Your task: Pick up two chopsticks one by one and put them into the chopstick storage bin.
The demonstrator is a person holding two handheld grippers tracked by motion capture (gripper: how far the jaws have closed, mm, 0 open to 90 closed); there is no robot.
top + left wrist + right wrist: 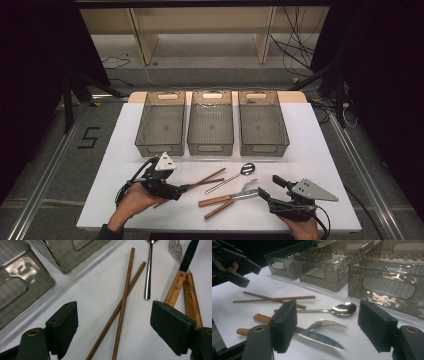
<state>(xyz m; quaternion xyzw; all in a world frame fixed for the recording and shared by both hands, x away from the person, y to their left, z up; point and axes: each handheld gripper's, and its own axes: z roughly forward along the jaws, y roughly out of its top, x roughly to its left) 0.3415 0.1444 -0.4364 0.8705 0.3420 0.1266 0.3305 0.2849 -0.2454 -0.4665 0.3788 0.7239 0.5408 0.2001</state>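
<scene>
Dim, soft overhead light — glare on bins (384,287)

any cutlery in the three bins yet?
No. In the high view all three bins show bare floors, while the chopsticks, spoon, fork and knife lie on the white table.

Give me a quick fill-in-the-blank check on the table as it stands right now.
1. Behind the cutlery stand ____ clear bins in a row.
2. The two wooden chopsticks lie ____ over each other.
3. The spoon lies with its bowl pointing toward the ____ bin.
4. The left claw has ____ between its pads.

Missing words: three; crossed; right-hand; nothing
</scene>
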